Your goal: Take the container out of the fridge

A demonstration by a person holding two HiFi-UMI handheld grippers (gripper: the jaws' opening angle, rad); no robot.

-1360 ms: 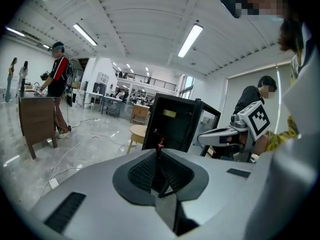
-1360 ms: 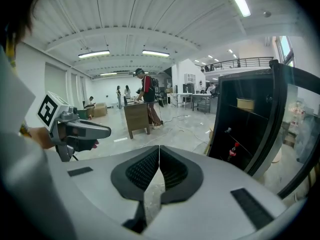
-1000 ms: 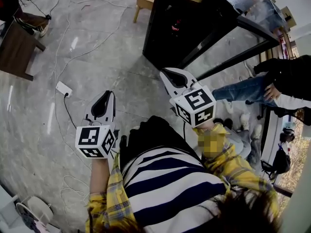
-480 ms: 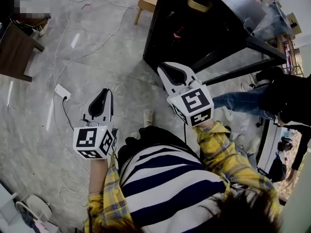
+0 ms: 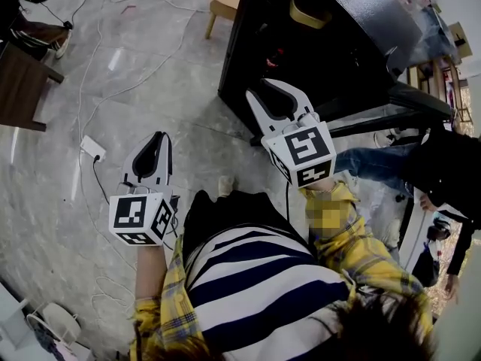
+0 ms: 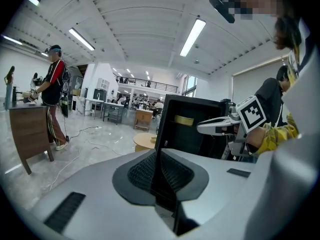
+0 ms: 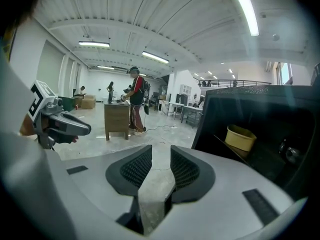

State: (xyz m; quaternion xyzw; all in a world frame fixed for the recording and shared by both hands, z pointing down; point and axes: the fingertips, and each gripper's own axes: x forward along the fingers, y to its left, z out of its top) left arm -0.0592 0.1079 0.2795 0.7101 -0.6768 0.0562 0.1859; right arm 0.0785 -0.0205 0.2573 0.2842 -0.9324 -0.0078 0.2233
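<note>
Tongs are counted as two, each of smooth pale plastic with ribbed black pads and one marker cube. The left gripper [image 5: 158, 137], at lower left of the head view, is held closed on nothing, while the right gripper [image 5: 275, 96], at centre, is being opened with nothing between its jaws. One round yellow container [image 5: 307, 12] is seen on a shelf inside the one boxy black fridge [image 5: 353, 47], at upper right, apart from both.
</note>
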